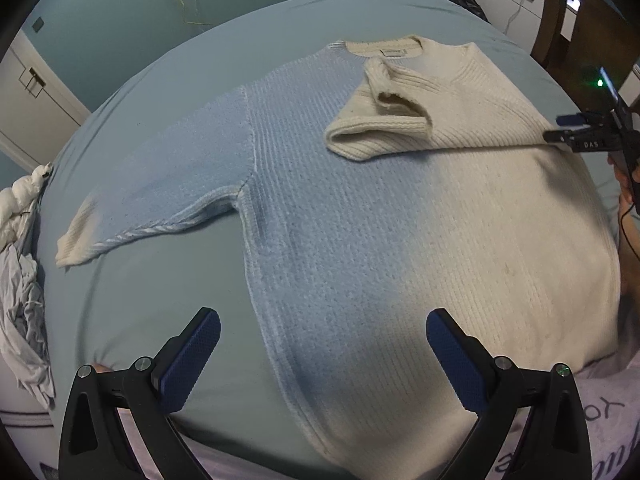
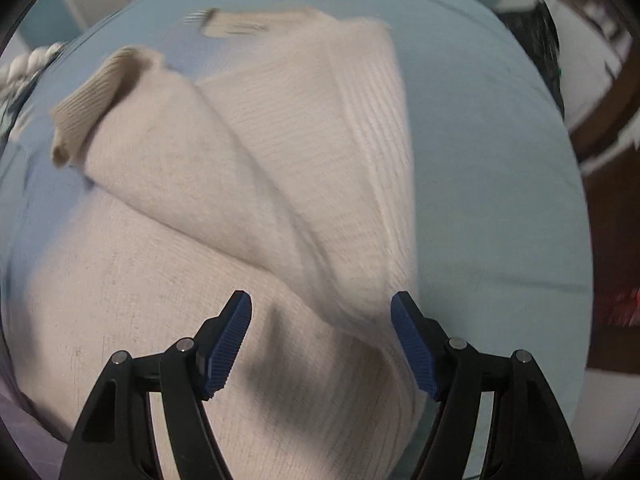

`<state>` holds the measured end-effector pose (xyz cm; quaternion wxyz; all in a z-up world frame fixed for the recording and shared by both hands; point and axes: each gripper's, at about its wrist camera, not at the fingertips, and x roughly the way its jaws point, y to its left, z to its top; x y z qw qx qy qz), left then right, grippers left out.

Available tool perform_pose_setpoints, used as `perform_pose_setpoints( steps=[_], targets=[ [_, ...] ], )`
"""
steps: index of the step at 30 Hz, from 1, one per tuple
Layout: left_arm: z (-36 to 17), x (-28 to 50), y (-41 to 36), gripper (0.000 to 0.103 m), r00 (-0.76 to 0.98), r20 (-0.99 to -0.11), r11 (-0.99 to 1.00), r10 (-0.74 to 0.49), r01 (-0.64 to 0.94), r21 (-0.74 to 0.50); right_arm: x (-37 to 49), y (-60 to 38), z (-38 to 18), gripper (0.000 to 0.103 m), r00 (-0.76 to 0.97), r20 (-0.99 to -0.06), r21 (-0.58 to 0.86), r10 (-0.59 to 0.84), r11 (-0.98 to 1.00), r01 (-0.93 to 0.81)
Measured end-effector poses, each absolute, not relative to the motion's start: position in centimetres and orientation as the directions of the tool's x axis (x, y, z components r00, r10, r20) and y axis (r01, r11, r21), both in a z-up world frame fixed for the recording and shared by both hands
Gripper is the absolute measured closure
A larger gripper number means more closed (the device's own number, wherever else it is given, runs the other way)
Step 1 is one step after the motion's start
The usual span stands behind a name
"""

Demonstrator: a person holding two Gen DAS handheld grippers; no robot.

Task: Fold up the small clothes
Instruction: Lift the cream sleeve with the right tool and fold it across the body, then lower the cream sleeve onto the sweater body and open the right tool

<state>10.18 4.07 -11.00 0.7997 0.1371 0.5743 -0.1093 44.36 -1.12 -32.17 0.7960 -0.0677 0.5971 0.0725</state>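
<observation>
A ribbed knit sweater [image 1: 360, 216], pale blue on one half and cream on the other, lies flat on a bed covered with a light teal sheet [image 1: 132, 312], its neckline toward the far edge and its hem near the camera. One sleeve [image 1: 160, 196] — blue with a cream cuff — stretches out flat to the side over the sheet, while the other, cream sleeve [image 1: 384, 120] lies folded inward across the chest, its open cuff resting on the blue half. The left gripper [image 1: 322, 354] hovers above the sweater's lower body with its blue-padded fingers [image 1: 196, 356] spread wide and nothing between them. In the right wrist view, which is blurred, the right gripper [image 2: 322, 340] sits over the cream side of the sweater beside the folded sleeve, its jaws apart and gripping nothing; whether its tips touch the knit cannot be told. A heap of crumpled white and grey cloth [image 1: 22, 280] lies at the bed's side, well apart from the sweater.
</observation>
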Motion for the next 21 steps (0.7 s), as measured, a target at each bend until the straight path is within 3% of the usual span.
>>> perform_pose_setpoints(
  steps=[4, 9, 16, 17, 18, 19, 21],
  targets=[
    [-10.8, 10.0, 4.5, 0.000, 0.326, -0.945, 0.938, -0.017, 0.332, 0.097, 43.9, 2.3, -27.6, 0.034, 0.391, -0.906, 0.063, 0.161, 0.965, -0.253],
    [-10.4, 10.2, 5.7, 0.000, 0.323, -0.945, 0.947, -0.041, 0.315, 0.067, 46.5, 8.9, -26.3, 0.034, 0.273, -0.889, 0.298, 0.367, 0.918, -0.264],
    [-9.5, 10.2, 7.3, 0.000, 0.336, -0.938, 0.954, -0.083, 0.298, 0.022, 52.4, 16.0, -32.0, 0.037, 0.161, -0.889, 0.404, 0.428, 0.900, -0.161],
    [-9.4, 10.2, 7.6, 0.000, 0.337, -0.937, 0.955, -0.089, 0.296, 0.015, 52.6, 15.9, -32.0, 0.066, 0.163, -0.886, 0.415, 0.434, 0.899, -0.140],
    [-9.4, 10.2, 7.7, 0.000, 0.337, -0.937, 0.956, -0.092, 0.293, 0.011, 52.5, 15.3, -32.1, 0.088, 0.174, -0.879, 0.432, 0.444, 0.896, -0.106],
    [-9.4, 10.2, 7.9, 0.000, 0.337, -0.937, 0.957, -0.095, 0.290, 0.007, 53.3, 15.3, -31.3, 0.096, 0.188, -0.871, 0.446, 0.453, 0.891, -0.083],
    [-9.4, 10.3, 8.3, 0.000, 0.334, -0.937, 0.960, -0.104, 0.280, -0.006, 53.4, 13.7, -29.0, 0.096, 0.261, -0.819, 0.517, 0.510, 0.855, -0.049]
  ],
)
